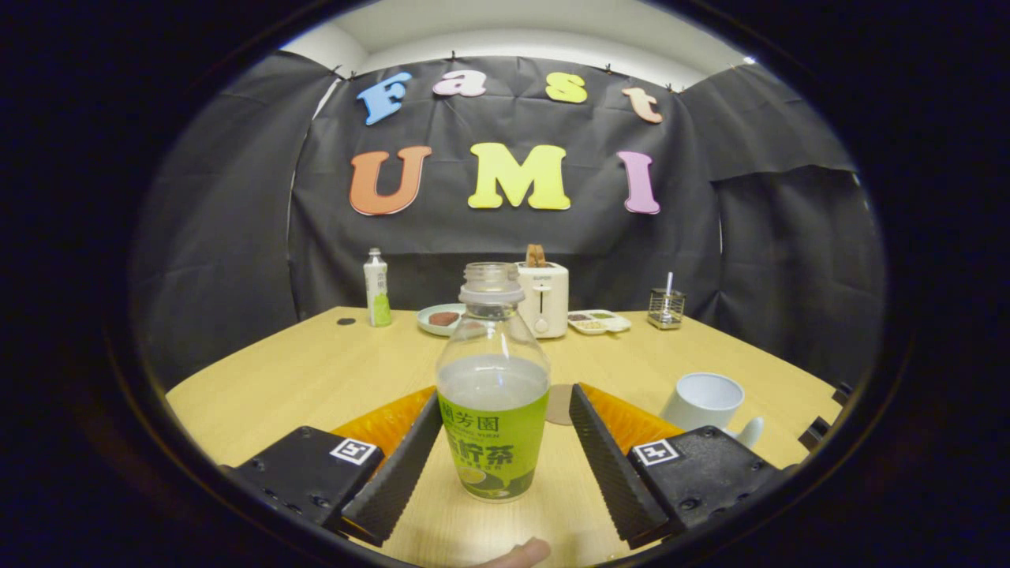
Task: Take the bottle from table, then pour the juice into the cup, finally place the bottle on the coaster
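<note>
An uncapped clear bottle (493, 386) with a green label stands upright on the wooden table (316, 379), partly filled with pale liquid. It sits between the fingers of my gripper (505, 398), which is open. The left finger (398, 461) is close against the bottle's side, while the right finger (607, 457) stands a gap away. A round brownish coaster (560, 404) lies flat just behind the bottle. Beyond the right finger stands a white cup (704, 401), its mouth up and its handle toward me.
Along the back of the table stand a small capped bottle (377, 288), a plate (440, 318), a white toaster (543, 300), a divided tray (600, 321) and a wire holder (667, 308). A person's fingertip (521, 554) shows below the bottle.
</note>
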Available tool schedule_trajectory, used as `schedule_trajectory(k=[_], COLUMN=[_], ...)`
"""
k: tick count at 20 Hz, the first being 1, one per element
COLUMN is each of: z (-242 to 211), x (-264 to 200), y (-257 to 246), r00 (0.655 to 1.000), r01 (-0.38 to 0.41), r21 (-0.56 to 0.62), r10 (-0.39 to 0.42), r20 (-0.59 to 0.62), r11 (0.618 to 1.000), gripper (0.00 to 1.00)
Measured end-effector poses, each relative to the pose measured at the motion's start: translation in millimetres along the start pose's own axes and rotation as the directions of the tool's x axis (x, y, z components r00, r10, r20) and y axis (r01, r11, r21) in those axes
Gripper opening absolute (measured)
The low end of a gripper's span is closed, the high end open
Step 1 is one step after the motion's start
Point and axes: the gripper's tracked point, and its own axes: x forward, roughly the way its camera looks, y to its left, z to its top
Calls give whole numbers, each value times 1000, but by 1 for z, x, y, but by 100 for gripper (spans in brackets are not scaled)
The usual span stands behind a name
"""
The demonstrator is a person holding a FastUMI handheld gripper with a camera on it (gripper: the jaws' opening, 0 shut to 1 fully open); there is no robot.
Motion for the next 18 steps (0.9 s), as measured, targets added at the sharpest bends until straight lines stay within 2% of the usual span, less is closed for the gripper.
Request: schedule_trajectory(k=[4,5,6,9,18], z=[3,3,3,4,16], x=[0,0,0,-2,-18], y=[-10,-10,-10,-15,-15], r00=[999,999,1000,1000,999], r01=[30,30,25,20,-9], r21=[18,19,18,42,159], r10=[-30,-30,-25,-20,15], r20=[15,15,10,6,-35], r11=[999,999,1000,999,987], gripper=[100,91,88,82,81])
